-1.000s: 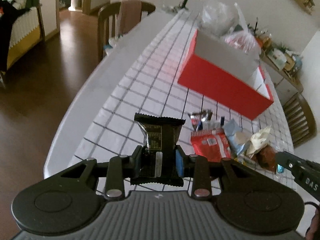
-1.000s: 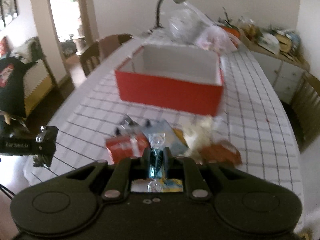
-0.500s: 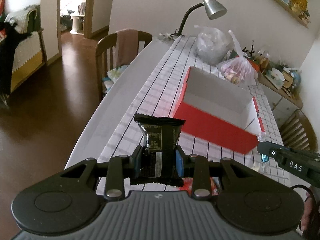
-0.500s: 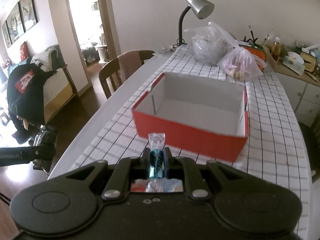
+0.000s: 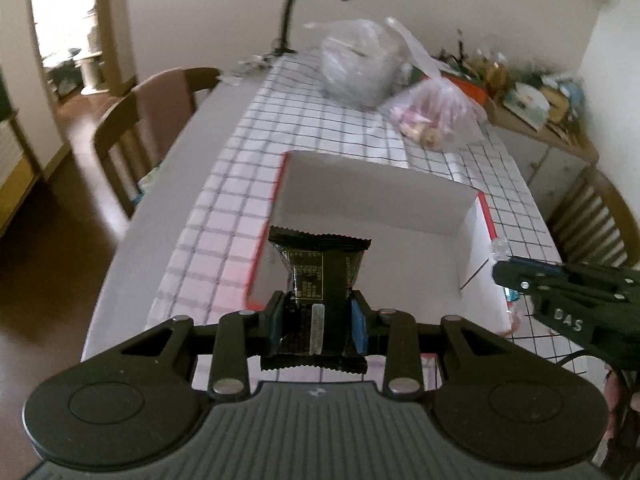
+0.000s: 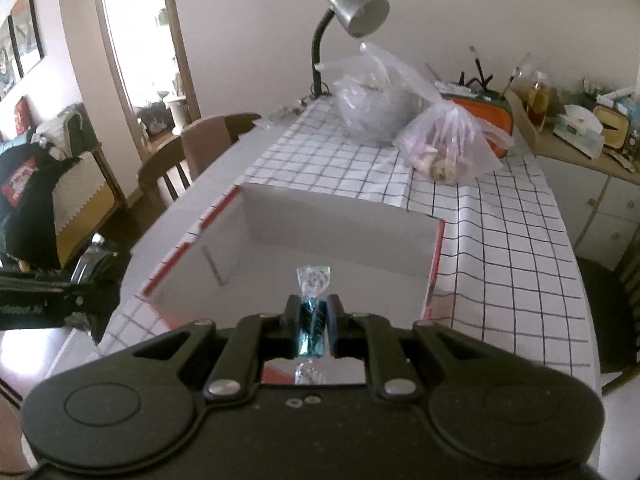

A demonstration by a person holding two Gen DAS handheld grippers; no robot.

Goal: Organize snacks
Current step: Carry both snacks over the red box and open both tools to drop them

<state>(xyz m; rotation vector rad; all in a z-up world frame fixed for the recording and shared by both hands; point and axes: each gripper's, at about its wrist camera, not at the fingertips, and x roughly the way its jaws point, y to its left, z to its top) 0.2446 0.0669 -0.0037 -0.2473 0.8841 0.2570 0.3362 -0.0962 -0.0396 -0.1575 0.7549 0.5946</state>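
Note:
My left gripper [image 5: 318, 320] is shut on a black snack packet [image 5: 320, 280], which hangs above the near left part of the red box [image 5: 372, 200] with white inner walls. In the right wrist view my right gripper [image 6: 313, 326] is shut on a small teal wrapped candy [image 6: 313, 304] with clear twisted ends, held over the near side of the same red box [image 6: 304, 232]. The box looks bare inside. The right gripper [image 5: 500, 270] also shows at the right edge of the left wrist view, at the box's right wall.
The box sits on a checked tablecloth [image 6: 500, 264]. Behind it lie two plastic bags [image 6: 448, 144] and a desk lamp [image 6: 352, 12]. A wooden chair [image 5: 148, 120] stands at the table's left; a cluttered side shelf [image 6: 580, 128] lies far right.
Both grippers moved forward from over the snack pile to above the red box, each still holding its snack. The pile on the cloth has dropped out of view.

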